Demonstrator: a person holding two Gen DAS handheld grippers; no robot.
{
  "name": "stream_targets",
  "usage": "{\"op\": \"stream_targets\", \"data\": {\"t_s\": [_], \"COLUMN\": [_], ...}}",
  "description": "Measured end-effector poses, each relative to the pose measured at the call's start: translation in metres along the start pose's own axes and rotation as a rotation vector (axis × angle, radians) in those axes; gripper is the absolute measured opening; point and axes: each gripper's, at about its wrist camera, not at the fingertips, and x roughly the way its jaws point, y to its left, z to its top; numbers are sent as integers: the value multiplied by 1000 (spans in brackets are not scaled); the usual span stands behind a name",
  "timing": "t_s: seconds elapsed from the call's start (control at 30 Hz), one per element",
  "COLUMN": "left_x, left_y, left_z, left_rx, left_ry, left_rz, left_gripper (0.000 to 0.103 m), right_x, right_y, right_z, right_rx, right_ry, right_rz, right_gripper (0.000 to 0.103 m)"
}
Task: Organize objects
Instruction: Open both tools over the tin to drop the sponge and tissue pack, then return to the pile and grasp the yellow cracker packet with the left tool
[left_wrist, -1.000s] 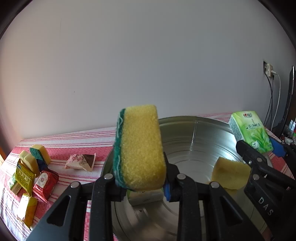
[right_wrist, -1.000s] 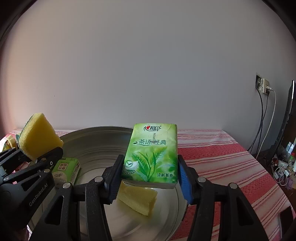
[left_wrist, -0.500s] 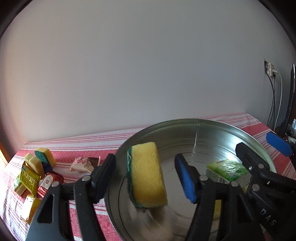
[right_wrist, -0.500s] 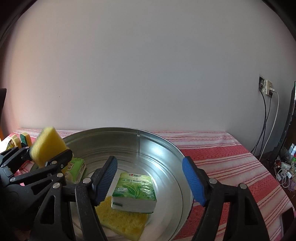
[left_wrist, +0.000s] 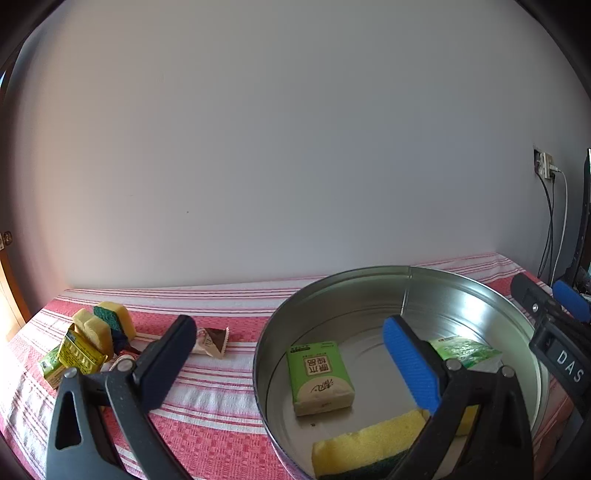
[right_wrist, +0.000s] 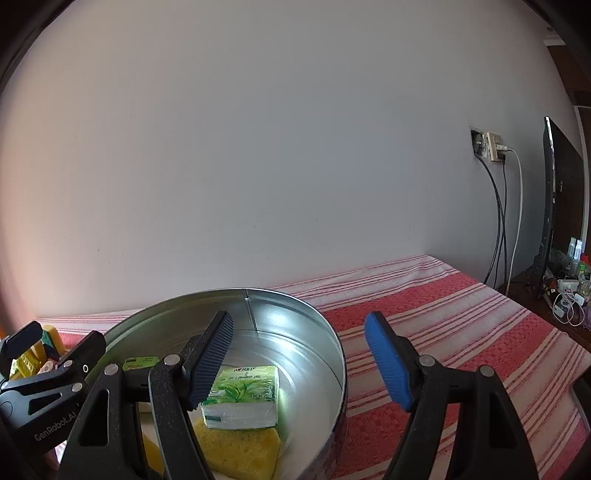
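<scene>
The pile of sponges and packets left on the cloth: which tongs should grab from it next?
Probably the left tongs. They hang open and empty, nearer the pile. The right tongs sit beyond the metal tub.

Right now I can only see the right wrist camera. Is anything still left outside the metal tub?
Observer: Yes, a small white-and-brown packet lies on the striped cloth, left of the metal tub.
Operator: Just that one?
Observer: No. Further left sits a heap of yellow sponges and yellow packets; your view only catches its edge.
Operator: And in the tub?
Observer: A yellow sponge with a dark green underside lies against the near wall.
</scene>
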Motion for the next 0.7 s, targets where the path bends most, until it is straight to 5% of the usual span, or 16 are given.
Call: {"op": "stream_targets", "data": {"t_s": [0.7], "left_x": [-4], "left_y": [69], "left_z": [-22], "left_rx": [-45], "left_ry": [31], "left_rz": [95], "left_gripper": [102], "right_x": [-26], "right_y": [5], "right_z": [-1], "right_rx": [68], "right_ry": [-110], "right_rz": [-83], "right_gripper": [79]}}
